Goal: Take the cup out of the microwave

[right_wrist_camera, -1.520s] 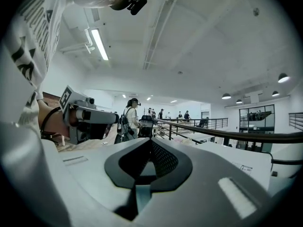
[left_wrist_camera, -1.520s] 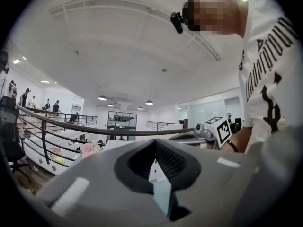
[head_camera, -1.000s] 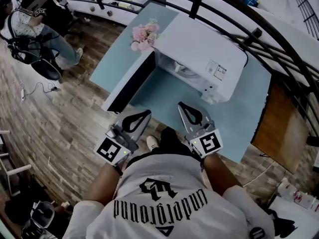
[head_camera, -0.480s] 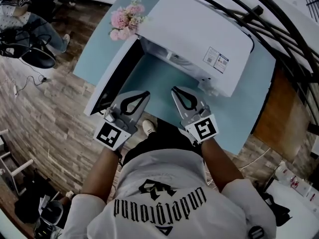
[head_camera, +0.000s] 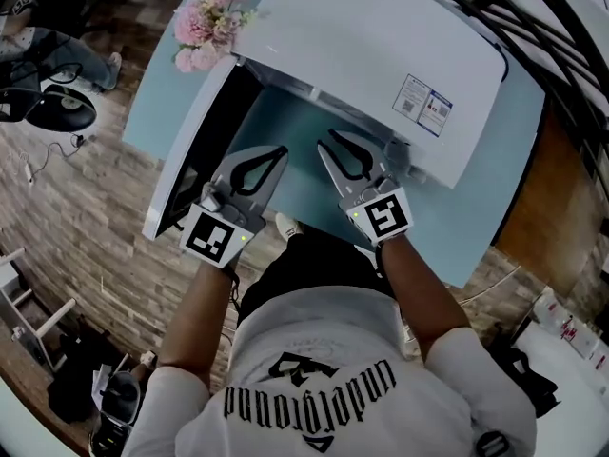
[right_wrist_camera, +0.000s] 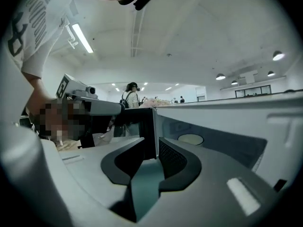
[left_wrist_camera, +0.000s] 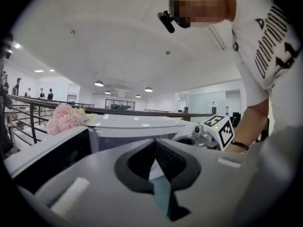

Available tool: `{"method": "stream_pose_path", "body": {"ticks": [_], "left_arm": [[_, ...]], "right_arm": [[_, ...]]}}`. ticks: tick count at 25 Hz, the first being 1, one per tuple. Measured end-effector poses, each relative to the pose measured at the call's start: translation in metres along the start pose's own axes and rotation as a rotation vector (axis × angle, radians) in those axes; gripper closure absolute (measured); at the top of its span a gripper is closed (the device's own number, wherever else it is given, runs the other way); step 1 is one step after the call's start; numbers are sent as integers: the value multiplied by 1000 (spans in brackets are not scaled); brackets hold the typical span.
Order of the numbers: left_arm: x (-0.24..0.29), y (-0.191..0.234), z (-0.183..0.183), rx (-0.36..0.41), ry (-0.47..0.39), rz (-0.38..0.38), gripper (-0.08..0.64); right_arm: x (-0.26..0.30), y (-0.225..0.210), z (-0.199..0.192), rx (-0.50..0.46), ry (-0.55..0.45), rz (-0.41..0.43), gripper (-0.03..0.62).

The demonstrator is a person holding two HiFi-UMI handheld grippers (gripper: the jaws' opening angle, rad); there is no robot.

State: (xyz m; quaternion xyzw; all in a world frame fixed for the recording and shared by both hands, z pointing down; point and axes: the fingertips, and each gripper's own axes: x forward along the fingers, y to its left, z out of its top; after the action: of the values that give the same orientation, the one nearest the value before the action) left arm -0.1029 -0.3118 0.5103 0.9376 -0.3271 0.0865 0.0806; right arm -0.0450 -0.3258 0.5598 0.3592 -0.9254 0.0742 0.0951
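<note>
The white box-shaped microwave [head_camera: 381, 46] stands on the light-blue table [head_camera: 290, 122] with its dark-windowed door [head_camera: 190, 160] swung out to the left and a bunch of pink flowers [head_camera: 205, 31] at its far left corner. The left gripper [head_camera: 276, 152] hangs just in front of the opening with its jaws closed tip to tip on nothing. The right gripper [head_camera: 326, 141] is at the mouth of the cavity, its jaws a narrow gap apart and empty. The cup is not plainly seen: from above, the oven's top hides the cavity, and the right gripper view shows only a pale round shape [right_wrist_camera: 191, 139] on the cavity floor, to the right and farther in, which may be the cup's rim or the turntable. The step in hand looks like the reach inside. To do it well, the right jaws should spread wider before they near the cup, travel in level and low under the cavity roof, straddle the wall of the cup squarely, and close gently. The left gripper should stay clear of the door.
</note>
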Motion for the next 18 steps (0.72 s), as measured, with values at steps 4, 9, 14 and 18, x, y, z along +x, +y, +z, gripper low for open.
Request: {"method": "stream_pose_path", "body": {"ticks": [4,9,14,18], "left_arm": [[13,14,-17,-9,17,13,509],[23,27,-40,-35,40,32,509],[35,35,-49,-36,39,28,509],[41,41,-55,-48,42,27,509]], "right_arm": [[22,-11,-24,37,22,6,509],[47,-36,-42,61,-2,-46,502],[68,-51,-52,67,-3,-61,494],[80,-55,-56,72,-7,-59,492]]}}
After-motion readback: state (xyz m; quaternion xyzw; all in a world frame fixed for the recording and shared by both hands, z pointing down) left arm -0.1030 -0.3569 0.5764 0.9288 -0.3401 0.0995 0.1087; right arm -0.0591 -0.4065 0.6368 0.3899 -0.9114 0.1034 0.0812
